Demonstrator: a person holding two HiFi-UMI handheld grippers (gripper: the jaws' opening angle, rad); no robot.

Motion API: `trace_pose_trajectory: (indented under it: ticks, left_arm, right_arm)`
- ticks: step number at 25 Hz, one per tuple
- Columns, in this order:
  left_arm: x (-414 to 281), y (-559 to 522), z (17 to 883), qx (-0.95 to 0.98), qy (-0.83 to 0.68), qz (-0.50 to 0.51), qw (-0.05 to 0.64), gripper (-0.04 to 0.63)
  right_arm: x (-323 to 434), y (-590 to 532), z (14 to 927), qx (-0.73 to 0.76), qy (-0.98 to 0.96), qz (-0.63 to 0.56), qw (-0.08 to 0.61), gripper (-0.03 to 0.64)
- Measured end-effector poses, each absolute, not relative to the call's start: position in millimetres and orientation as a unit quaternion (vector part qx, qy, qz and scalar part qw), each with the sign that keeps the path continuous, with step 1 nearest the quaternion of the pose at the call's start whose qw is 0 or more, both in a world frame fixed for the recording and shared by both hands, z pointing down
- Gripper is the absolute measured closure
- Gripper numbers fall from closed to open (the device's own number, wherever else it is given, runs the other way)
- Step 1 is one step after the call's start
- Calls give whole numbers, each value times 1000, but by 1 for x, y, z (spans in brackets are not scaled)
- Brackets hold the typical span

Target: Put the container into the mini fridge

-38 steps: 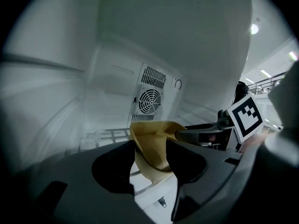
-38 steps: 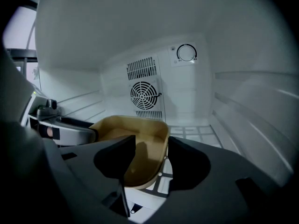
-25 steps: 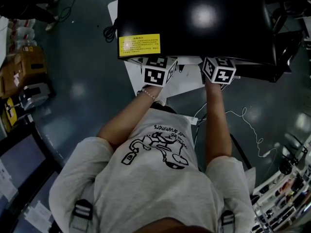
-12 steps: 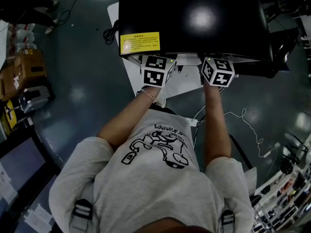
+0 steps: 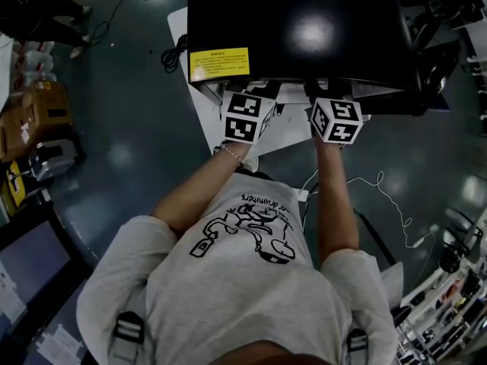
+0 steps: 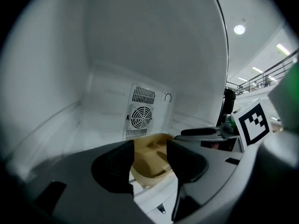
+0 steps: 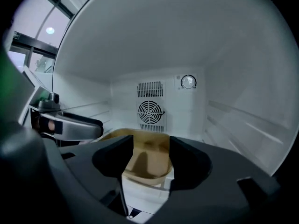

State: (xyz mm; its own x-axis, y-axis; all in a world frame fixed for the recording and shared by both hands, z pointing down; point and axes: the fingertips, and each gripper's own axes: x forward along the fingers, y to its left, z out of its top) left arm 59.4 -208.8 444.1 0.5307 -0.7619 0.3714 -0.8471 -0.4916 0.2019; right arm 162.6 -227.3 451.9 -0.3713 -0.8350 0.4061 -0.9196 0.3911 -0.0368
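We looked down on the black top of the mini fridge (image 5: 304, 29), which stood on a dark, glossy floor (image 5: 129, 128), its white inside facing the person in a grey T-shirt (image 5: 243, 280), whose two forearms reached toward its opening. The left hand-held gripper (image 6: 150, 148) and the right hand-held gripper (image 7: 150, 148) were side by side at the mouth of the fridge, their marker cubes (image 5: 247, 116) just clear of its front edge, and each showed at the edge of the other's view. The left one's jaws stood apart and pressed on nothing. The right one's jaws had just been opening and stood wide, also gripping nothing. The tan container (image 7: 147, 167) sat inside the fridge, low in the compartment, on what looked like a white shelf. It showed through the gap between each pair of jaws, beyond them and apart from the pads. Behind it, on the rear wall, were a round fan grille (image 7: 150, 111) and a small dial (image 7: 188, 82). A yellow label (image 5: 219, 65) lay on the fridge top near its front left corner.
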Motion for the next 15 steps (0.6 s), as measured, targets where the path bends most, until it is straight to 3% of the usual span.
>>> trace_pose_trajectory:
  ticks: [15]
  left_arm:
    - [74,-184,419,885,-427,97,156,391]
  right_arm:
    - [152,-190,421,529,-830,109,135,385]
